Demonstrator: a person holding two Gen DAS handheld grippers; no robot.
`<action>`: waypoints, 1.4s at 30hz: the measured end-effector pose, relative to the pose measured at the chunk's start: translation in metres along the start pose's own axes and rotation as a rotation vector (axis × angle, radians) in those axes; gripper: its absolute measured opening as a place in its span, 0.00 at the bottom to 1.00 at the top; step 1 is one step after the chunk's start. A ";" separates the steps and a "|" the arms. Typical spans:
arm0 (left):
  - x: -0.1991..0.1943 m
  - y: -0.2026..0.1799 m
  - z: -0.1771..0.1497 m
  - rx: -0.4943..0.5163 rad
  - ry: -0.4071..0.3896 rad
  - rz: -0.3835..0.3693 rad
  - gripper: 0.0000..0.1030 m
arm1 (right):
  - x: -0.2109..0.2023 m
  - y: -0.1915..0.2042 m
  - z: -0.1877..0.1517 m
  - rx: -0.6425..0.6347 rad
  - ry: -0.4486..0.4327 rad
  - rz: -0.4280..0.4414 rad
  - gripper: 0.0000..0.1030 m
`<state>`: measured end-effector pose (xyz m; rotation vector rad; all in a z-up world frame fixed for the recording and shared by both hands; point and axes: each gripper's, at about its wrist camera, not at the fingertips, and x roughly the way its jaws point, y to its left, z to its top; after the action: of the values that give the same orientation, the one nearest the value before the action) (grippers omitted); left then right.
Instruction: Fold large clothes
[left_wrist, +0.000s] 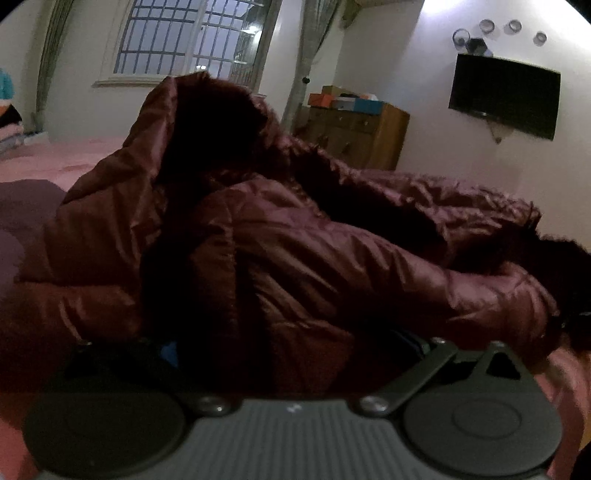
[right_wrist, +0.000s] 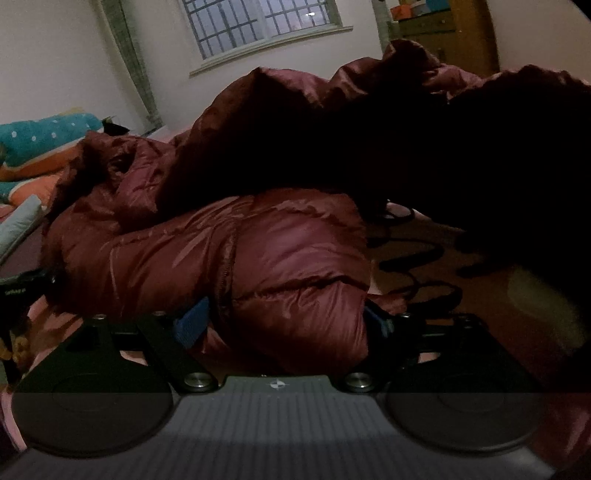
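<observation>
A shiny maroon puffer jacket (left_wrist: 295, 258) with a dark fur-trimmed hood (left_wrist: 221, 122) lies bunched on the pink bed (left_wrist: 55, 155). My left gripper (left_wrist: 288, 350) stands wide with a thick fold of the jacket filling the gap. One blue pad (left_wrist: 170, 354) shows in shadow and the other fingertip is hidden under cloth. In the right wrist view a puffy quilted roll of the jacket (right_wrist: 295, 240) bulges between the blue pads (right_wrist: 192, 321) of my right gripper (right_wrist: 286, 325) and touches both. Dark fur (right_wrist: 443, 147) hangs over the right side.
Black cords (right_wrist: 413, 258) lie on the bed to the right of the roll. A teal dotted pillow (right_wrist: 44, 136) sits at the far left. A barred window (left_wrist: 192, 37), a wooden dresser (left_wrist: 358, 133) with boxes and a wall TV (left_wrist: 506, 96) stand behind.
</observation>
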<state>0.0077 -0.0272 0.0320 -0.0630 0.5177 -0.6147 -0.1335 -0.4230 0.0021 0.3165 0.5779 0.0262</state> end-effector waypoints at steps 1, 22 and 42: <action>0.000 -0.002 0.003 -0.013 -0.004 -0.010 0.85 | 0.002 0.003 0.002 0.008 0.004 0.012 0.70; -0.095 -0.042 0.117 -0.192 -0.172 -0.211 0.10 | -0.089 0.034 0.069 0.494 -0.179 0.507 0.20; -0.178 -0.050 0.010 -0.311 0.257 -0.068 0.12 | -0.160 0.055 -0.084 0.620 0.144 0.301 0.22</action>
<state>-0.1379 0.0317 0.1306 -0.2993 0.8607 -0.6077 -0.3097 -0.3650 0.0372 1.0101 0.6692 0.1623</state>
